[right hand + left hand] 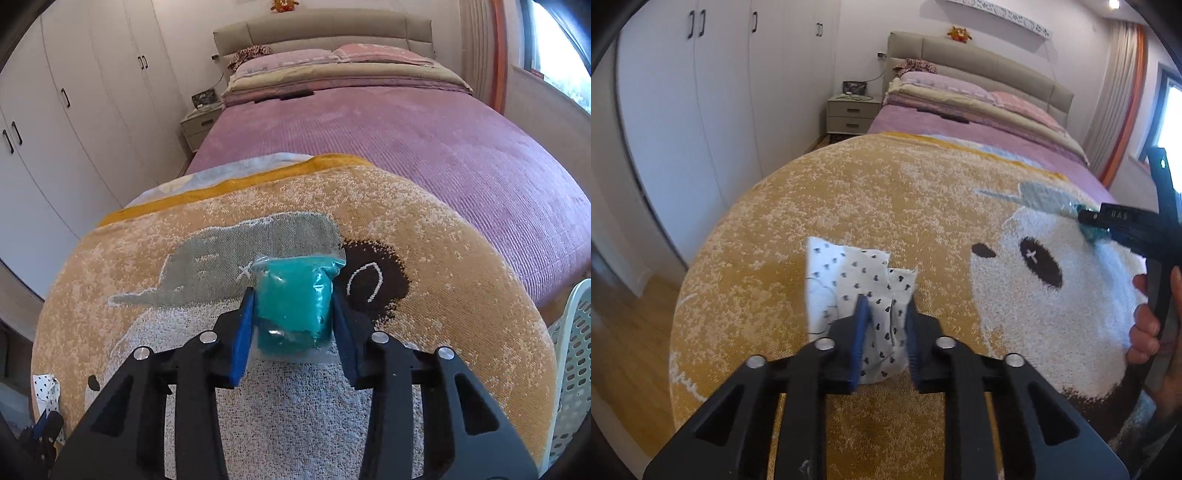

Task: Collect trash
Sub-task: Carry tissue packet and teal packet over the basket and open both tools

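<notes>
The left tongs [886,314] pinch the heart-print paper [849,284]; the right tongs [293,317] clamp the teal packet [291,299] on the blanket [443,332].

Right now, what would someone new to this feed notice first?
Each gripper is closed on a piece of trash on the yellow bear-print blanket: the left gripper pinches a heart-dotted paper scrap, the right gripper squeezes a teal packet. Beyond lies the pink bed, and a white perforated basket stands at far right.
</notes>
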{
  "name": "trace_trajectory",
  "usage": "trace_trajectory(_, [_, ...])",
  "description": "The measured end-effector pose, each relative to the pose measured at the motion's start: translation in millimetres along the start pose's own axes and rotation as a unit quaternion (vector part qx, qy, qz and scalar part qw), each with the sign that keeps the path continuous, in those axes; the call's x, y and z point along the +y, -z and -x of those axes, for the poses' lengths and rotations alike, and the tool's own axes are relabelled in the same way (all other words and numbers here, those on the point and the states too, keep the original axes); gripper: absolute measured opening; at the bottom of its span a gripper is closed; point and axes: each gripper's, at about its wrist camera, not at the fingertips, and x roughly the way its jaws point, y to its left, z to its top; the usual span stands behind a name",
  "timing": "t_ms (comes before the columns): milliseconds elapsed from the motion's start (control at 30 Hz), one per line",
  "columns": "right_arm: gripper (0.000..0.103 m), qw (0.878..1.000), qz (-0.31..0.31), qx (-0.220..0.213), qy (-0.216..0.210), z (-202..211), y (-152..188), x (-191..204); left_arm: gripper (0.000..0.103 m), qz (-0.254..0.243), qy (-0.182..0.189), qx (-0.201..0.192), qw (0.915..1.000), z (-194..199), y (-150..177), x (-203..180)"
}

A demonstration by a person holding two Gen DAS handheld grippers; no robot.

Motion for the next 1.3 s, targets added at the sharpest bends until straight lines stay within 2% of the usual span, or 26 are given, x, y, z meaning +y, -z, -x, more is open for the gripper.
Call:
trace_trajectory(100, [0.037,1.000,-0.002,-0.018,-0.015,12.6,3.8,-3.1,0.008,-0.004,0.011,-0.008,0.9999,5.9,1.0,-0.7])
trace_trajectory(200, [0.037,0.999,0.004,-0.031,-0.007,26.4,9.9,-5.7,0.006,0.003,0.055,-0.016,0.9983,17.9,1.3,-1.9])
trace_trajectory(333, [0.037,0.999,0.004,-0.050,-0.013,52.5,18.5,-13.1,0.004,-0.007,0.086,-0.026,0.9959,31.6,-1.3,-16.1])
trace_trajectory(700, [0.037,0.991,-0.008,-0.135,0.011,154.7,25.3,-62.2,0.004,-0.064,0.160,-0.061,0.9832,64.1,-14.5,-95.4])
trace_trajectory(933, [0.037,0.984,-0.022,-0.168,0.055,200.3,22.4,-107.0,0.004,-0.125,0.229,-0.058,0.9636,73.1,-23.7,-176.6])
trace_trajectory(1100, [0.036,0.978,-0.047,-0.182,0.095,229.4,24.6,-151.5,0.004,-0.172,0.270,-0.063,0.9452,78.8,-26.7,-243.6])
trace_trajectory(1300, [0.036,0.972,-0.078,-0.175,0.135,241.4,30.3,-207.0,0.004,-0.210,0.316,-0.043,0.9240,73.5,-19.1,-314.7])
